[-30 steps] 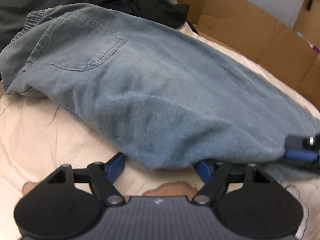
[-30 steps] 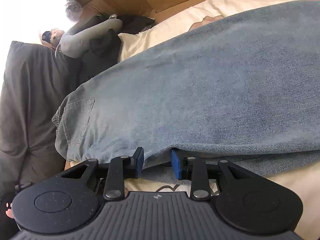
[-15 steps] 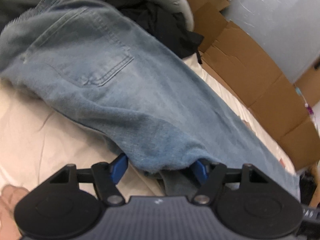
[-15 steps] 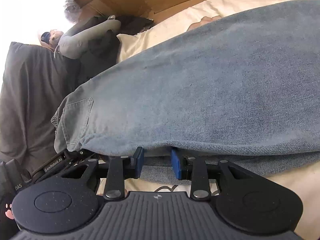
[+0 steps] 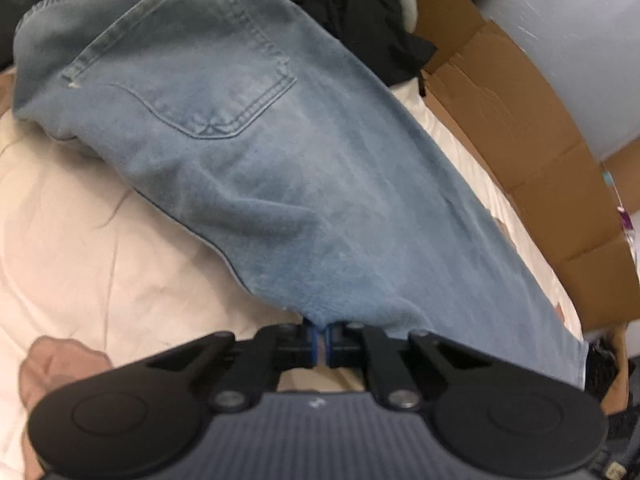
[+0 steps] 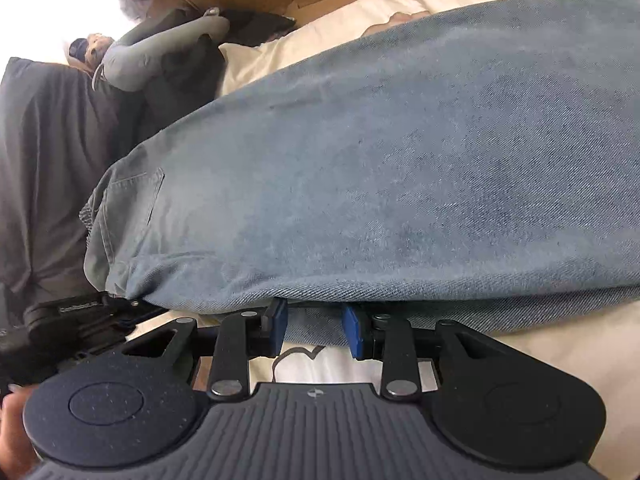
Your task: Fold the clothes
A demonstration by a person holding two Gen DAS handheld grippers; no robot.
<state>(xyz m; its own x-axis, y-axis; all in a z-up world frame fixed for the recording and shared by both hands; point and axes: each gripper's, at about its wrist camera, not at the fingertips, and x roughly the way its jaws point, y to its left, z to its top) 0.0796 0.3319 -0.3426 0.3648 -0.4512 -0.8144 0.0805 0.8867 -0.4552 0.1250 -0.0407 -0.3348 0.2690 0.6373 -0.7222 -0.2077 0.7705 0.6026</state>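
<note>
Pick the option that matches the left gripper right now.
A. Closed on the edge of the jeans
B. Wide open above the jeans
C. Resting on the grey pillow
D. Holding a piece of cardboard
A: the left gripper has its blue pads nearly together, pinching the edge of the jeans.

jeans [image 5: 304, 184] | faded blue denim | folded lengthwise | back pocket up

White lettering on left gripper [image 6: 64, 320], too small to read.
</note>
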